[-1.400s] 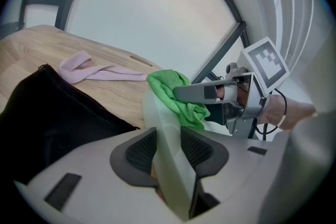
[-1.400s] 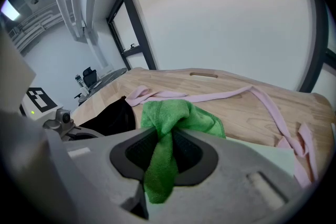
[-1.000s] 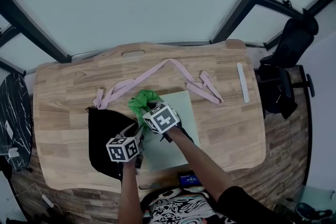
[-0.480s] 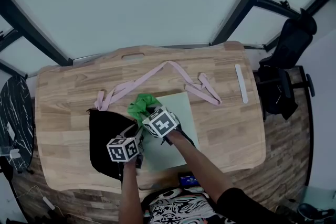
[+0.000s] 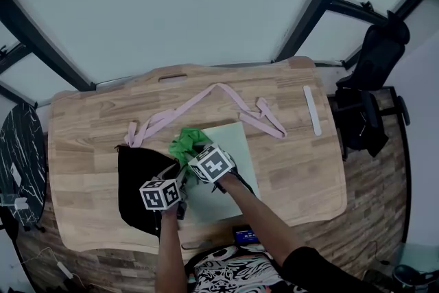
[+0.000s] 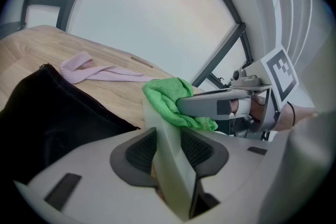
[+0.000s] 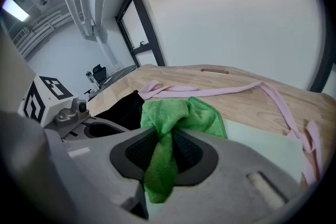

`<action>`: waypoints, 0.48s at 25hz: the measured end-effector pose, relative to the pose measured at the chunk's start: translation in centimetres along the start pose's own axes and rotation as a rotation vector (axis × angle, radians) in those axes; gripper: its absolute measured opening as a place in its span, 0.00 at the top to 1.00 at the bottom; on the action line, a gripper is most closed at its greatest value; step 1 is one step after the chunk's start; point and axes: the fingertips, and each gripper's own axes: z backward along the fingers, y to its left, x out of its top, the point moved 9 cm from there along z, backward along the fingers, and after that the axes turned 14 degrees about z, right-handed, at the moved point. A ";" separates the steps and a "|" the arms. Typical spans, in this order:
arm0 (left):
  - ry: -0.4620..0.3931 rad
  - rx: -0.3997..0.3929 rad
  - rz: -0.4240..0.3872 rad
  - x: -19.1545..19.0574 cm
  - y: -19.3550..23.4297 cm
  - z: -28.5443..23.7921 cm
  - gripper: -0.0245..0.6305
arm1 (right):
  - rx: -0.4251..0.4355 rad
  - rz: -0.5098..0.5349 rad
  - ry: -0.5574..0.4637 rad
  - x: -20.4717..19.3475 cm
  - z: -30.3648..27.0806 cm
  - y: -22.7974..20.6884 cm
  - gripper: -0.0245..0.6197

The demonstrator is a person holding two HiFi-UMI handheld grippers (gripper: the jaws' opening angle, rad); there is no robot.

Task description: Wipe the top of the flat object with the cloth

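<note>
**Two jobs at once: holding and wiping**

My left gripper (image 6: pixel 170 152) was shut on the near left edge of the flat object (image 5: pixel 233 141), a thin pale-green board lying on the table (image 5: pixel 89 127). The left gripper view showed the board's edge sandwiched between the ribbed pads, with the jaws nearly together. I judged that grip to be an anchor, since a light board would skate about under a wiping stroke unless one edge was pinned.

My right gripper (image 7: pixel 163 152) was clamped on the cloth (image 7: pixel 178 115), a bright green rag. A tail of it hung out behind the jaws and the bulk was bunched ahead of them. That bunch rested at the flat object's far left corner, partly on its top as far as I could tell. From this I took the wiping to be under way there, and most of the top to the right lay bare. Holding the rag by a fold rather than flat probably kept the hard jaws off the surface.

Both grippers sat just beside each other over the flat object's left side. A black fabric piece (image 5: pixel 134 178) lay against the flat object's left edge. A pink strap (image 5: pixel 206 96) looped beyond its far edge, and a white strip (image 5: pixel 313 110) lay well to its right. The strap end near the far right corner looked the likeliest thing to snag.
</note>
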 end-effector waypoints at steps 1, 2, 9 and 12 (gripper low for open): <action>-0.001 0.001 -0.001 0.0 0.0 0.0 0.74 | -0.001 -0.002 0.001 -0.1 0.1 0.1 0.84; -0.001 0.002 -0.002 0.0 0.0 0.0 0.74 | -0.003 -0.003 0.000 -0.2 0.1 0.1 0.84; 0.005 0.014 -0.021 0.0 0.0 -0.1 0.74 | 0.002 -0.035 -0.012 -1.1 0.6 0.3 0.84; 0.003 0.016 -0.025 0.0 0.0 -0.1 0.74 | 0.018 -0.050 -0.016 -1.5 0.8 0.5 0.84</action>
